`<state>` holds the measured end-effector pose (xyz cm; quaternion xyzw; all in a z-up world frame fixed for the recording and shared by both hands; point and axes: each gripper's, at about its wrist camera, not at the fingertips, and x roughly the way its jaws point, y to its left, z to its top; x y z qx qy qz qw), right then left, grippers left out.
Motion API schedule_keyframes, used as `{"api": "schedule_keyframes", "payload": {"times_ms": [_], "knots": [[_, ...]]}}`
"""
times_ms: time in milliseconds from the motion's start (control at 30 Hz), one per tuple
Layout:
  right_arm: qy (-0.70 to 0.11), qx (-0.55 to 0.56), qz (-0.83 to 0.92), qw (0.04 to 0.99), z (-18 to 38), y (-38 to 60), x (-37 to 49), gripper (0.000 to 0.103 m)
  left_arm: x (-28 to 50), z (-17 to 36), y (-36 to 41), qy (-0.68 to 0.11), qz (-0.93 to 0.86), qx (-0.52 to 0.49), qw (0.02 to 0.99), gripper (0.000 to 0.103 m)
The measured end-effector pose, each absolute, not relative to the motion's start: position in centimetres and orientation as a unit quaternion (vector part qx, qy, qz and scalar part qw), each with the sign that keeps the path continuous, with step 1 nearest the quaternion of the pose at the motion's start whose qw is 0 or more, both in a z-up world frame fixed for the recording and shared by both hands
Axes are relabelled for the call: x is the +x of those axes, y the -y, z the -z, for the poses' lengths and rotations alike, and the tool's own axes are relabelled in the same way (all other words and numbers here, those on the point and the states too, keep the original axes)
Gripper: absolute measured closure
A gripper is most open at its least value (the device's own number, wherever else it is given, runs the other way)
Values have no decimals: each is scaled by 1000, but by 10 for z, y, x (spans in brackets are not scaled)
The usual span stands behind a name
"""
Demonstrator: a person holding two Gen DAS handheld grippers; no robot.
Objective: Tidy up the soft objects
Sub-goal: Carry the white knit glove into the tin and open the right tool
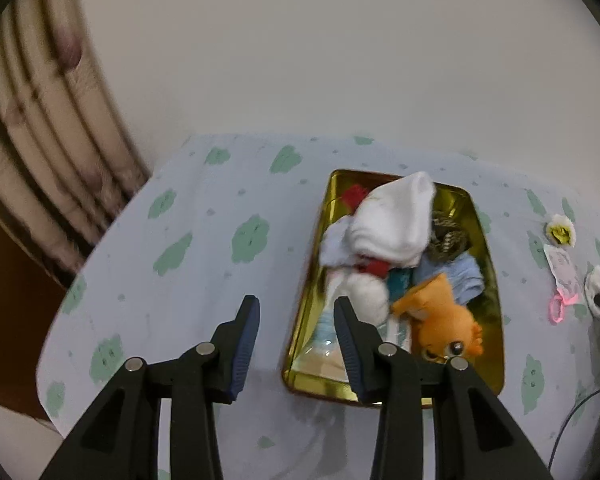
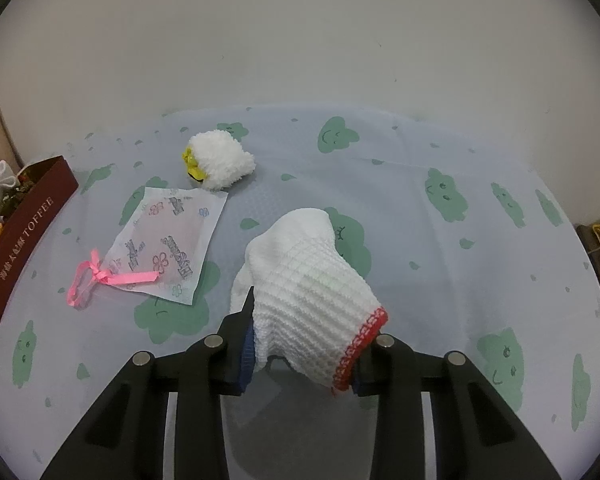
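A gold-lined tin box (image 1: 480,216) sits on the cloud-print tablecloth, holding a white sock (image 1: 392,220), an orange plush toy (image 1: 440,316), a light blue cloth (image 1: 464,276) and other soft items. My left gripper (image 1: 296,312) is open and empty, hovering over the box's near left edge. My right gripper (image 2: 304,312) holds a white knitted glove with a red cuff (image 2: 312,304) draped over its fingers above the table. A fluffy white and yellow toy (image 2: 216,162) and a sachet with a pink ribbon (image 2: 168,236) lie on the cloth.
The box's dark red side (image 2: 24,236) reads TOFFEE at the left of the right wrist view. A curtain (image 1: 40,120) hangs left of the table. A white wall stands behind. A cable (image 1: 580,408) runs at the table's right.
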<state>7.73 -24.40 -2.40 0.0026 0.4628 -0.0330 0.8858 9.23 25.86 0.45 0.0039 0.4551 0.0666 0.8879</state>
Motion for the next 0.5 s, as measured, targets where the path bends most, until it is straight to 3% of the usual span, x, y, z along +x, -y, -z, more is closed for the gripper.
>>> {"api": "schedule_keyframes", "payload": {"times_ms": [500], "knots": [[-446,-6,22,895,-25,198,74,73,65,12,-304,-419,-134,-26,898,64]]}}
